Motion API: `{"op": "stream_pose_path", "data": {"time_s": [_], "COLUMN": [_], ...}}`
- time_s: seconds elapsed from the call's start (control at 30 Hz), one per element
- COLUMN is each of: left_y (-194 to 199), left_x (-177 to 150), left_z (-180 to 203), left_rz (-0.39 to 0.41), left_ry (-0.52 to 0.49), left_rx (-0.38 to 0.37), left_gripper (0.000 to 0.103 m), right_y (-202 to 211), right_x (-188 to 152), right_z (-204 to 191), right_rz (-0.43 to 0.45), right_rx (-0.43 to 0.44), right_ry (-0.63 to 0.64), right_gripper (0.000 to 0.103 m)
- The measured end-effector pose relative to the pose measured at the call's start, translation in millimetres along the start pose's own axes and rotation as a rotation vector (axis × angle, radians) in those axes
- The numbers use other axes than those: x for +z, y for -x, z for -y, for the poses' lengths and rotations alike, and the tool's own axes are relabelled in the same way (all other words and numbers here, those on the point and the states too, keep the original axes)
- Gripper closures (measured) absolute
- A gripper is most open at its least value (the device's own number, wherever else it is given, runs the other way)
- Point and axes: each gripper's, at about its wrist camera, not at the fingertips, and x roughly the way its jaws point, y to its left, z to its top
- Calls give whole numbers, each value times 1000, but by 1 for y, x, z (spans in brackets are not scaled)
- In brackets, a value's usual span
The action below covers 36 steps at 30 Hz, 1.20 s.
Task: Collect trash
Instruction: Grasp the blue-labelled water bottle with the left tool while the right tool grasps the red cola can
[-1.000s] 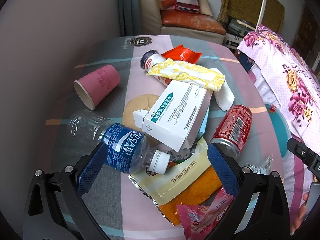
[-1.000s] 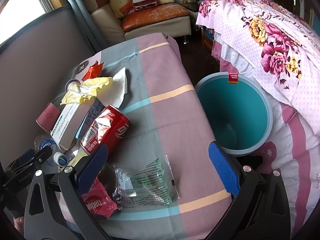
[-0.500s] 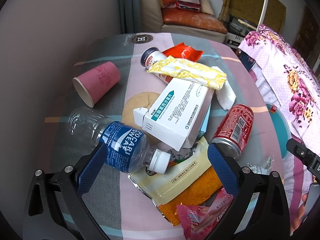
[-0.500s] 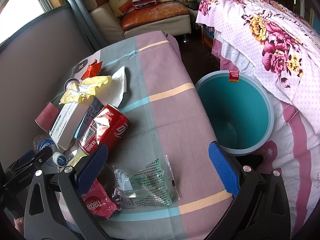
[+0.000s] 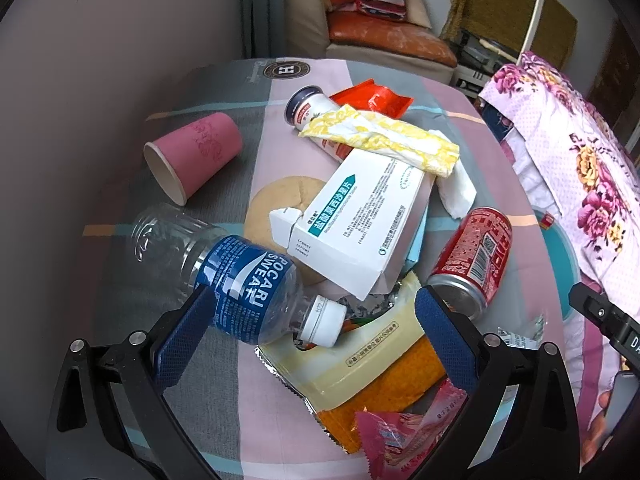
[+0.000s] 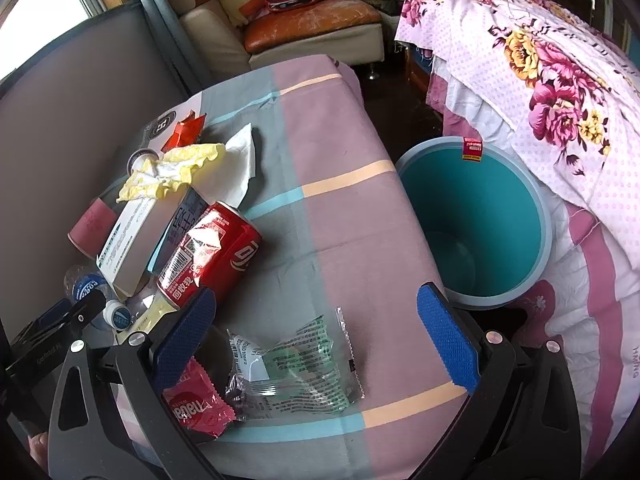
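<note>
So both grippers hang released over the desk (image 6: pixel 336 152), nothing held: left gripper (image 5: pixel 312 320) straddles the bottle (image 5: pixel 240 280) in the trash pile, right gripper (image 6: pixel 316 320) sits above a clear wrapper (image 6: pixel 296 368), prob. lined up for picks. Only the right view shows the teal bin (image 6: pixel 472 224) beside the desk w/ its inside empty; left view alone shows the pink cup (image 5: pixel 192 152) fully.

Black claw (image 5: pixel 312 336), blue textured pads (image 5: pixel 182 336), silver screws (image 5: pixel 136 337)
</note>
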Motion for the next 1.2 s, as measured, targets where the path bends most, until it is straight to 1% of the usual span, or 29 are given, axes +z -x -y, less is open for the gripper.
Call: {"op": "stream_pose_path", "data": {"time_s": [0.13, 0.23, 0.4, 0.47, 0.6, 0.7, 0.77, 0.87, 1.0, 1.07, 1.13, 1.2], "left_y": [-1, -2, -15, -22, -29, -36, -40, -51, -58, -54, -49, -43], "left_x": [1, 3, 6, 8, 9, 10, 9, 3, -5, -7, -9, -10], "left_z": [-11, -30, -63, -73, -86, -89, -89, -92, -109, -114, -121, -129], "left_rz": [1, 13, -39, -59, -70, -79, -83, -116, -144, -139, -133, -115], "left_ry": [29, 93, 232, 271, 330, 345, 338, 327, 324, 317, 321, 334], "left_rx": [19, 45, 29, 20, 3, -7, -9, -35, -63, -68, -73, -73], "left_gripper": [3, 3, 3, 3, 3, 3, 3, 3, 3, 4, 4, 4], "right_y": [-2, -4, -16, -21, -33, -46, -54, -67, -79, -85, -91, -99], "right_x": [0, 0, 7, 11, 21, 25, 27, 29, 30, 31, 31, 29], "right_z": [-3, -5, -17, -24, -35, -41, -42, -45, -49, -53, -58, -62], "right_rz": [-11, -17, -82, -100, -142, -186, -213, -237, -269, -283, -296, -316], "right_rx": [-2, 1, 54, 81, 119, 140, 149, 146, 162, 174, 200, 221], "right_ry": [4, 7, 13, 22, 9, -8, -31, -53, -77, -77, -81, -92], "right_gripper": [6, 6, 6, 6, 6, 6, 6, 7, 13, 19, 20, 23]}}
